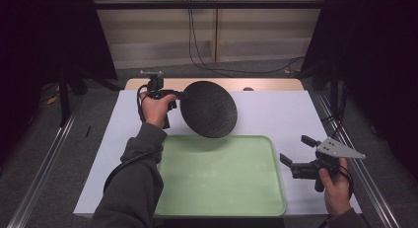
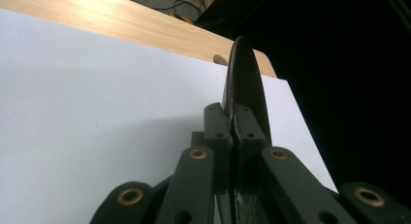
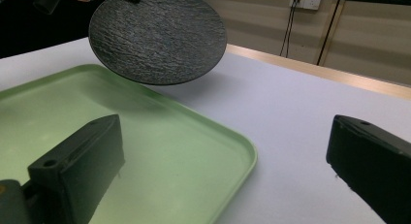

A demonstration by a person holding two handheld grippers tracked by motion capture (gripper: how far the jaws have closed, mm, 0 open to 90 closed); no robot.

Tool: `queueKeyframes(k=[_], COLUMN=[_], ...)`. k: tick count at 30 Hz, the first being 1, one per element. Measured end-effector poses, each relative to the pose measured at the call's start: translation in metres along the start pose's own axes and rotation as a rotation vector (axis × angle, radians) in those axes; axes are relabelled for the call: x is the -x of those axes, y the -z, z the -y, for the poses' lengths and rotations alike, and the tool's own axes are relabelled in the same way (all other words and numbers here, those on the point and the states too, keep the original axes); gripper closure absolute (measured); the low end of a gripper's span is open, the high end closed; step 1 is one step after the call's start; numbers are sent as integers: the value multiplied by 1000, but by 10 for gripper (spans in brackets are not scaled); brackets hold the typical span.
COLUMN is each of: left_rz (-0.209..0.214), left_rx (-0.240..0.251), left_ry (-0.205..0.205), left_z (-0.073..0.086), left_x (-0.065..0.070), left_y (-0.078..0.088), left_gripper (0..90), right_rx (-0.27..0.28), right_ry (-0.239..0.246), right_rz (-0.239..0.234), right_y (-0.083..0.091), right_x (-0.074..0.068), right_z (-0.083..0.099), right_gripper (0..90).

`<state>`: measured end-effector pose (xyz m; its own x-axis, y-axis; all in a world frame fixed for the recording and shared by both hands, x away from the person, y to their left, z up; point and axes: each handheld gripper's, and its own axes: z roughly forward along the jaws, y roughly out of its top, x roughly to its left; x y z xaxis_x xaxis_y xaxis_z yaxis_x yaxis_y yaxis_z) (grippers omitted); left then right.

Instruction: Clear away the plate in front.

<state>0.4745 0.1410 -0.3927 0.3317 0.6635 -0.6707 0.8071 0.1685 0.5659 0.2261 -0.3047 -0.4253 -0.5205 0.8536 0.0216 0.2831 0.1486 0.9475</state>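
A round black slate plate (image 1: 209,108) hangs tilted in the air above the far edge of a light green tray (image 1: 222,198). My left gripper (image 1: 181,95) is shut on the plate's left rim; in the left gripper view both jaws pinch the plate's thin edge (image 2: 242,78). The right gripper view has the plate (image 3: 157,37) hovering over the tray's far corner (image 3: 232,151). My right gripper (image 1: 297,149) is at the tray's right side, low over the table, open with nothing between its jaws.
A white sheet (image 1: 276,114) covers the table, with a strip of bare wood (image 1: 266,85) along the far edge. Cables trail on the floor beyond the table. Dark curtains stand on both sides.
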Motion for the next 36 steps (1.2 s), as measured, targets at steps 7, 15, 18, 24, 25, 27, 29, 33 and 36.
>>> queueKeyframes(k=[7, 15, 18, 24, 25, 27, 29, 33, 36], left_rz=[12, 26, 28, 38, 41, 48, 54, 52, 58], left_rx=[-17, -42, -50, -67, -76, -79, -86, -108, -126], left_ry=[-22, -19, -22, -27, -35, -39, -41, -53, -62], left_z=[4, 11, 13, 17, 19, 21, 24, 28, 31], left_x=[0, -1, -1, 1, 1, 1, 1, 2, 4], left_y=[14, 25, 29, 35, 37, 39, 40, 41, 43], left_gripper=[871, 872, 871, 871, 871, 871, 871, 871, 870], right_rx=[3, -1, -1, -9, -9, -11, -12, -13, -13], right_ry=[11, 11, 15, 14, 15, 13, 14, 12, 14], right_rz=[0, 2, 2, 2, 1, -3, -5, -6, -6], right_y=[-1, -2, -2, -3, -3, -3, -3, -3, -3], right_x=[-1, -1, -1, -2, -2, -2, -2, -2, -2], right_z=[0, 0, 1, 1, 1, 1, 1, 1, 1], right_gripper=[0, 0, 0, 0, 0, 0, 0, 0, 0])
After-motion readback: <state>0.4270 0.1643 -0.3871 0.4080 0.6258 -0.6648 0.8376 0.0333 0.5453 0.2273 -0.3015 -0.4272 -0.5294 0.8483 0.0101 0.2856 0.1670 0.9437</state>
